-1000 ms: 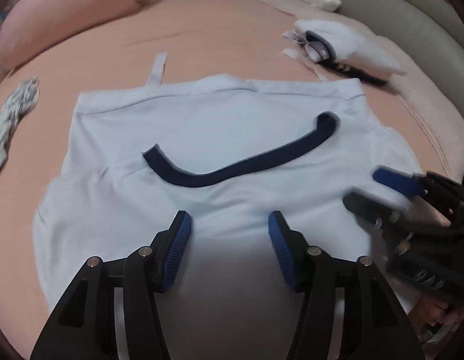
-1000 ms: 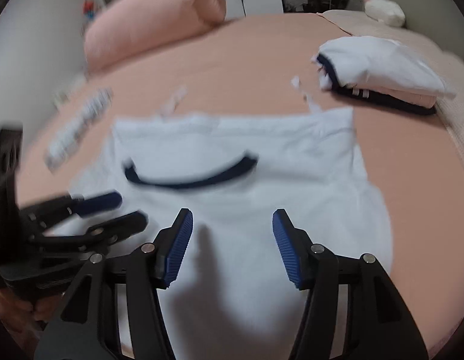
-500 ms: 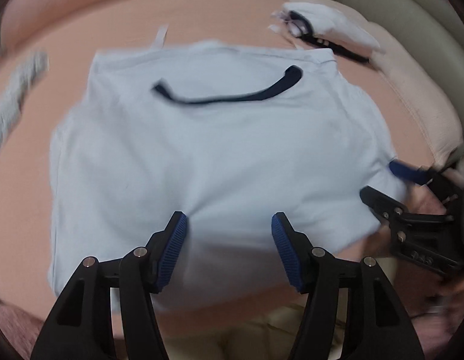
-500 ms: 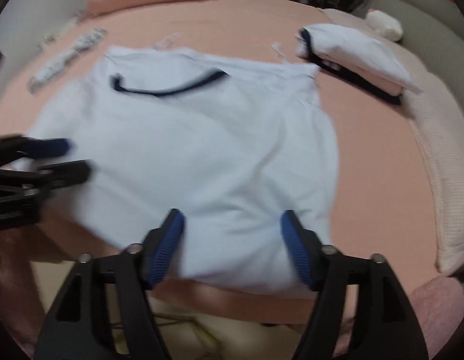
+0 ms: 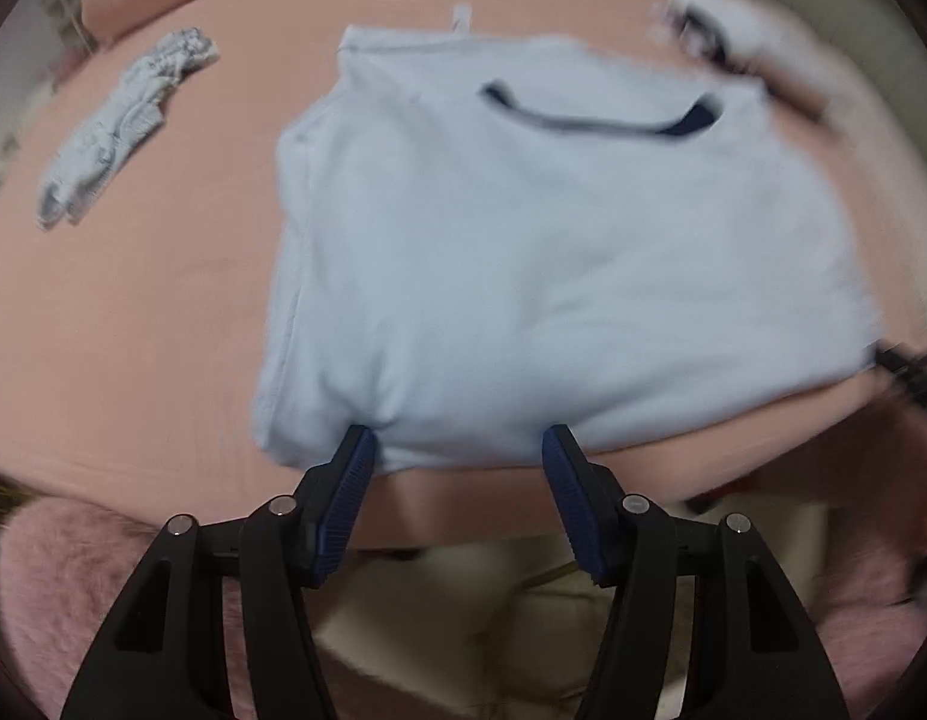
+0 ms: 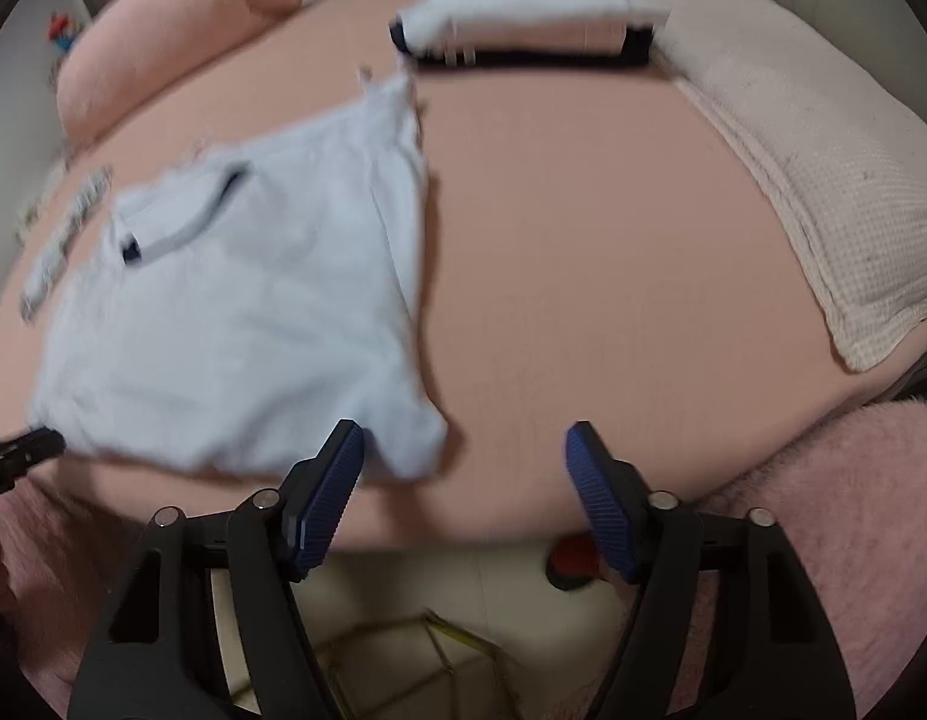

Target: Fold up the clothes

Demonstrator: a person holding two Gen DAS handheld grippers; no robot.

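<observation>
Left gripper (image 5: 457,447) with blue pads (image 5: 343,498) apart, tips poised at the near hem of the pale blue shirt (image 5: 553,252); left tip seemingly touching the cloth edge, though blur prevents certainty, and no pinch visible across the hem. Right gripper (image 6: 465,441) with pads (image 6: 604,504) apart and just now narrowing, nothing between them but bare peach sheet (image 6: 583,228); left pad of that pair just beside the shirt's near right corner, not gripping it. Shirt lying flat on the sheet, back side up or folded, cannot tell which, with the dark navy collar band (image 5: 601,120) toward the far end and a small white tag (image 5: 461,17) poking past the far edge. In the right wrist view, tip of the other gripper visible at the shirt's near left corner. Beyond the shirt to the far right, a stack of folded clothes (image 6: 523,24), white over pink over navy. Along the right side, a cream waffle-knit blanket (image 6: 823,192). Far left, a patterned grey-and-white cloth (image 5: 121,126) crumpled on the sheet, well apart from the shirt. At the head of the bed, a pink pillow (image 6: 181,30). Near edge bordered by fluffy pink fabric (image 5: 73,588), floor tiles showing below.
</observation>
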